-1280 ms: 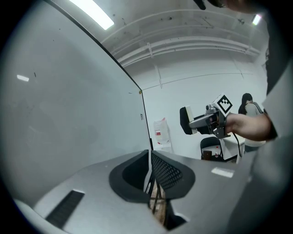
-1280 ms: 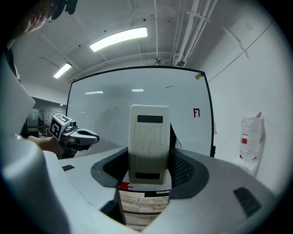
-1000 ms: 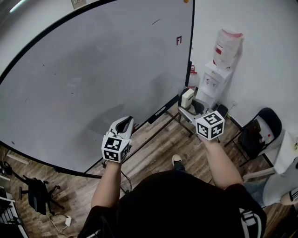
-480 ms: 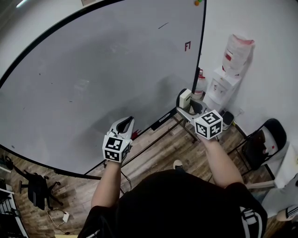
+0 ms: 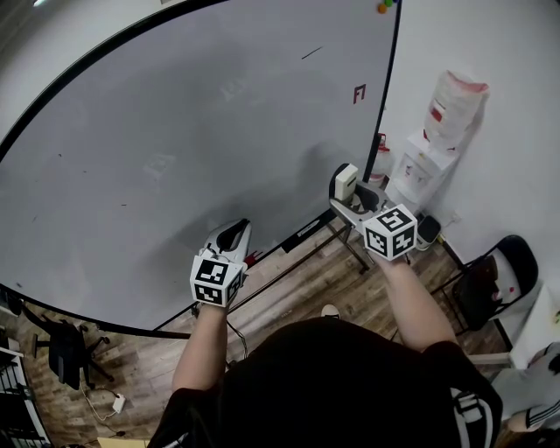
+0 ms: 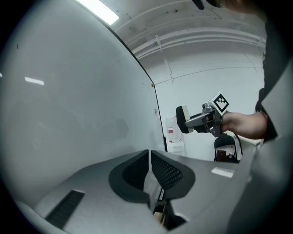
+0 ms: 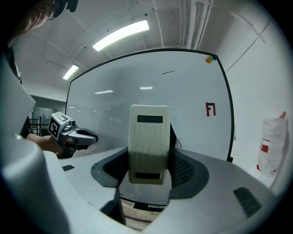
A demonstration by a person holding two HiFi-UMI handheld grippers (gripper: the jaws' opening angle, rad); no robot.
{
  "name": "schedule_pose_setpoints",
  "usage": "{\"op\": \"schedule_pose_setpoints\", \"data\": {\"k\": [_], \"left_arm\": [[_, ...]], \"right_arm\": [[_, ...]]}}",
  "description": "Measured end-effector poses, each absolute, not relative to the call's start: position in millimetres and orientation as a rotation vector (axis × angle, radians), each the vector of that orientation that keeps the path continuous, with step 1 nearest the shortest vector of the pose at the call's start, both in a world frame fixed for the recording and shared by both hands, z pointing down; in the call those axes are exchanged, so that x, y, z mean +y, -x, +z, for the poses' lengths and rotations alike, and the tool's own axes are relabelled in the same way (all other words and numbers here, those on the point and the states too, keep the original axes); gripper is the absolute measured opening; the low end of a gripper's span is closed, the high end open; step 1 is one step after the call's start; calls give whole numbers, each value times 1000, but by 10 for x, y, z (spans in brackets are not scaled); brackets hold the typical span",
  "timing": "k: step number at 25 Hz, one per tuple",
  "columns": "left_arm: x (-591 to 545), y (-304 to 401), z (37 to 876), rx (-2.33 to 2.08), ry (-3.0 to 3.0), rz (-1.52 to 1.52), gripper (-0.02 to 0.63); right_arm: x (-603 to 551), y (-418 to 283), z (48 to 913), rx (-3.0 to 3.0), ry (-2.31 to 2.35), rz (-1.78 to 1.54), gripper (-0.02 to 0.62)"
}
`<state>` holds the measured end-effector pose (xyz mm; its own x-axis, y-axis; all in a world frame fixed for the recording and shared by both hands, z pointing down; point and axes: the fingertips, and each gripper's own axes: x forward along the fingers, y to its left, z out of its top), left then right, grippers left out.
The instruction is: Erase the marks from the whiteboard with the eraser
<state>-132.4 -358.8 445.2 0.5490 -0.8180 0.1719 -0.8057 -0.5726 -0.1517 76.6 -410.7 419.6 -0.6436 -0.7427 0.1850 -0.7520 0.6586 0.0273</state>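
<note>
A large whiteboard [image 5: 175, 131] in a black frame fills the head view. It carries a red mark [image 5: 359, 94] near its right edge and a short dark stroke [image 5: 311, 52] higher up; the same red mark [image 7: 210, 109] and stroke [image 7: 168, 72] show in the right gripper view. My right gripper [image 5: 348, 194] is shut on a cream eraser [image 7: 148, 144], held upright a little away from the board's lower right corner. My left gripper [image 5: 233, 236] is shut with nothing in it, close to the board's lower edge. In the left gripper view the eraser [image 6: 183, 119] juts from the right gripper.
A water dispenser [image 5: 435, 140] with a bottle stands against the wall right of the board. A black chair [image 5: 490, 280] is at the far right. An office chair base [image 5: 66, 354] and cables lie on the wood floor at lower left. Coloured magnets [image 5: 386, 7] sit at the board's top corner.
The head view has shifted, so the board and dispenser sit further right in the frame. My right gripper with the eraser has risen slightly toward the board's corner. The left gripper keeps its place.
</note>
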Motion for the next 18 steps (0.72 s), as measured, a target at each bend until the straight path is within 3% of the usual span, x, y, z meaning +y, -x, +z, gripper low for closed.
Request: {"op": "schedule_pose_setpoints", "data": {"k": [18], "left_arm": [[-3763,1288,4473,1471,2711,-335,29]], "right_arm": [[-4384,-766,4224,-2694,-1173,83,252]]}}
